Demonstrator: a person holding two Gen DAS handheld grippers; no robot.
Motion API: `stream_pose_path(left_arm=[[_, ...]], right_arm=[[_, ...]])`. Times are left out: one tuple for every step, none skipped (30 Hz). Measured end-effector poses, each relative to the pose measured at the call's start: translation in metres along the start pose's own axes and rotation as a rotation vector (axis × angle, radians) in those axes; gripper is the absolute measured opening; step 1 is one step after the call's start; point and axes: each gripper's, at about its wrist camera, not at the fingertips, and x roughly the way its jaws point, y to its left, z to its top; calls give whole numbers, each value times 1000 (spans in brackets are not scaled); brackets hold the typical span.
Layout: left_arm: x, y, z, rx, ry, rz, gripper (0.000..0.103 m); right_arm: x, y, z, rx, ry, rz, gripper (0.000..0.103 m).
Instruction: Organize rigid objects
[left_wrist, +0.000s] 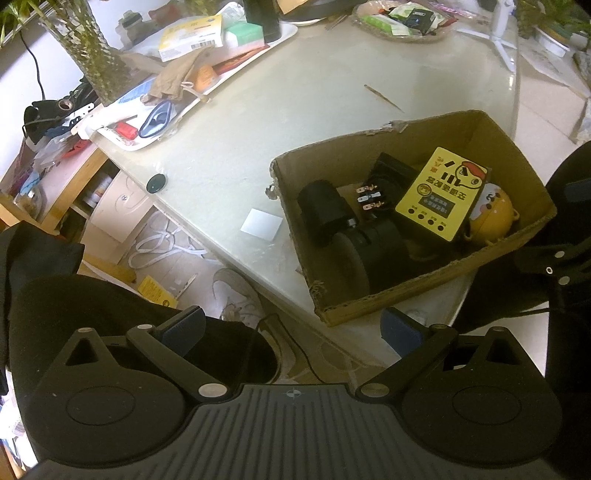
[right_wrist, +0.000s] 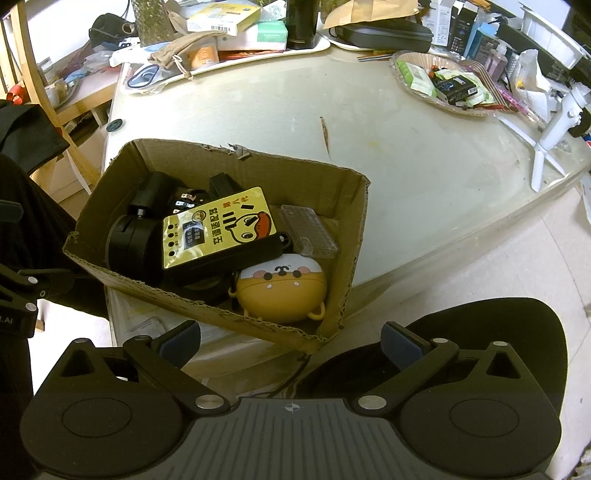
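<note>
Readable text: yellow label on the black adapter (right_wrist: 221, 236) reads 空调适配器, with 第八代 in red beside a duck cartoon; four dots run along one short edge. Other print on it is too small to read. Boxes on the far tray (right_wrist: 258, 55) carry barcodes, text illegible.

Box (right_wrist: 354, 236): open brown cardboard, torn rim, sits at the near table (right_wrist: 424, 177) edge, one corner overhanging. Inside:
- adapter lying tilted on top of the black parts
- black cylinder (left_wrist: 325, 210) and a larger black round part under it
- black switch (left_wrist: 373, 199) with metal terminals
- yellow round case (right_wrist: 282, 291) with a dog face, in the near corner, touching the adapter
- clear plastic case (right_wrist: 308, 232) against the right wall, behind the dog case

Left gripper (left_wrist: 291, 328): jaws wide, empty, off the table edge, short of the box.
Right gripper (right_wrist: 291, 341): jaws wide, empty, just below the box's near corner.

A thin stick (right_wrist: 325, 134) lies on the table beyond the box.
</note>
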Motion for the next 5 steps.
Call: stream_pose_path(left_arm=[[0, 0, 0, 0, 3, 3, 103], [1, 0, 0, -3, 5, 1, 103], [1, 1, 0, -7, 6, -5, 103], [1, 1, 0, -11, 7, -9, 103], [1, 2, 0, -11, 7, -6, 103]], right_arm=[[0, 0, 0, 0, 0, 0, 103], [0, 0, 0, 0, 0, 1, 103], [0, 0, 0, -1, 0, 2, 103], [-1, 0, 0, -2, -1, 4, 103], [-1, 0, 0, -2, -1, 4, 103]])
